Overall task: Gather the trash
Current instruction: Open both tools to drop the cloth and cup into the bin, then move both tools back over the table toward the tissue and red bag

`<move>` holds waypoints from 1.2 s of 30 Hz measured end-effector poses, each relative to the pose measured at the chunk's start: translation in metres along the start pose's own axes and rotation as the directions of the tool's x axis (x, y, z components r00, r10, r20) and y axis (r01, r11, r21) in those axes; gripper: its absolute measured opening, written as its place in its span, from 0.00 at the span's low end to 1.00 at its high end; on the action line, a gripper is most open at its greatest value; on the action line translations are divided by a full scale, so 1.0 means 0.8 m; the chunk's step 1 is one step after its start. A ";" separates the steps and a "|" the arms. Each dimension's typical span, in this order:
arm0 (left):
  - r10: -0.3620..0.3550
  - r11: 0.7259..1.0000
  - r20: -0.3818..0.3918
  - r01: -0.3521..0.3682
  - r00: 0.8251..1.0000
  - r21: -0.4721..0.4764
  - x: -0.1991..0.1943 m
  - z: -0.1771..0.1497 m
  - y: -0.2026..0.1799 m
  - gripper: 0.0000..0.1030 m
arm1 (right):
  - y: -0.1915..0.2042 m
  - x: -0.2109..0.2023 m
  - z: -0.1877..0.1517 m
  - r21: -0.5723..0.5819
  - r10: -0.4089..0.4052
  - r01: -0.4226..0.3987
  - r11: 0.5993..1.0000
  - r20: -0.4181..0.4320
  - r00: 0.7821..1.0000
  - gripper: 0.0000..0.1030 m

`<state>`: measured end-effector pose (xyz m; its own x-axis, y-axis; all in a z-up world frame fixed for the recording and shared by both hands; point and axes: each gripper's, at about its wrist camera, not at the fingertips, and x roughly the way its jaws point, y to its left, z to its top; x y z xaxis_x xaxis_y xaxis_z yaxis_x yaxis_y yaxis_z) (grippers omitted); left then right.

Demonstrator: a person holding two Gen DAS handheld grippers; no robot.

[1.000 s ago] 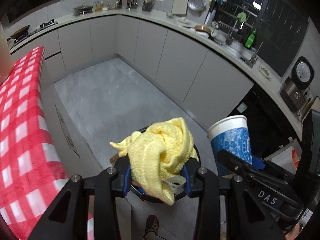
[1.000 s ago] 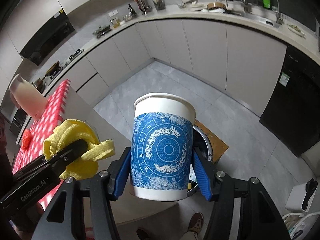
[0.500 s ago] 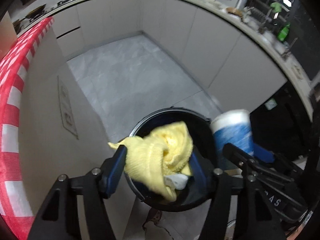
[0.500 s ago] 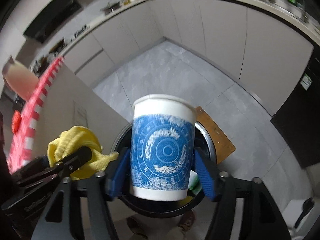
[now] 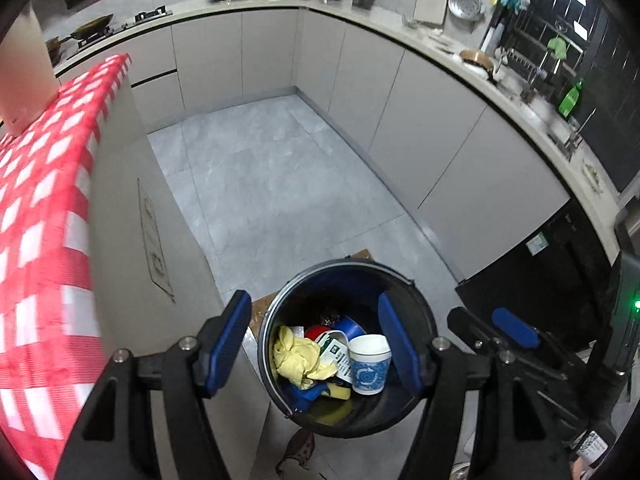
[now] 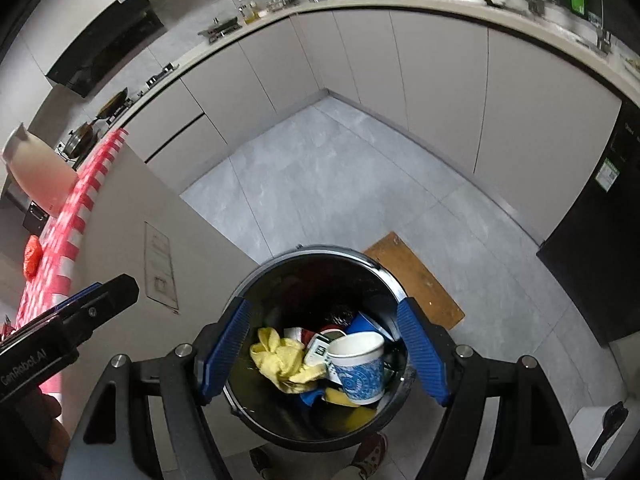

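Left wrist view: both grippers' fingers have just been opening and now stand apart and empty, the left gripper (image 5: 312, 344) and the right gripper (image 6: 324, 352) over the round black plastic bin (image 5: 280, 312). Dropped inside lie the crumpled yellow knitted cloth (image 5: 298, 360) and the smooth blue-and-white paper cup (image 5: 370, 364), tilted among other scraps. That load looks delivered. Beyond, grey floor tiles (image 5: 276, 168) and the red checked cloth on the table (image 5: 36, 216).
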<state>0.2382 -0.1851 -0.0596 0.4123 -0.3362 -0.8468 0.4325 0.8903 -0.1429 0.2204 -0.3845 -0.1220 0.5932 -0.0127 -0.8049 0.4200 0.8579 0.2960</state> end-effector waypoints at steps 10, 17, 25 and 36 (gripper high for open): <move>-0.013 0.999 0.089 0.016 0.996 -0.029 -0.073 0.010 0.058 0.65 | 0.082 -0.067 0.007 -0.062 0.043 -0.038 0.997 0.083 0.996 0.75; 0.042 0.997 0.133 -0.032 0.990 -0.074 -0.124 0.002 0.137 0.66 | 0.176 -0.097 -0.008 -0.121 0.100 -0.086 0.989 0.108 0.989 0.75; 0.119 0.985 0.182 -0.092 0.976 -0.149 -0.176 -0.015 0.233 0.69 | 0.314 -0.113 -0.034 -0.226 0.189 -0.162 0.960 0.102 0.977 0.76; 0.218 0.953 0.203 -0.163 0.955 -0.256 -0.223 -0.048 0.400 0.69 | 0.515 -0.090 -0.086 -0.353 0.278 -0.242 0.904 0.054 0.959 0.76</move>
<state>0.2718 0.1714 0.0263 0.6504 -0.1893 -0.7356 0.1394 0.9817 -0.1294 0.3040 0.0053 0.0225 0.7227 0.1983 -0.6621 -0.0063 0.9598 0.2806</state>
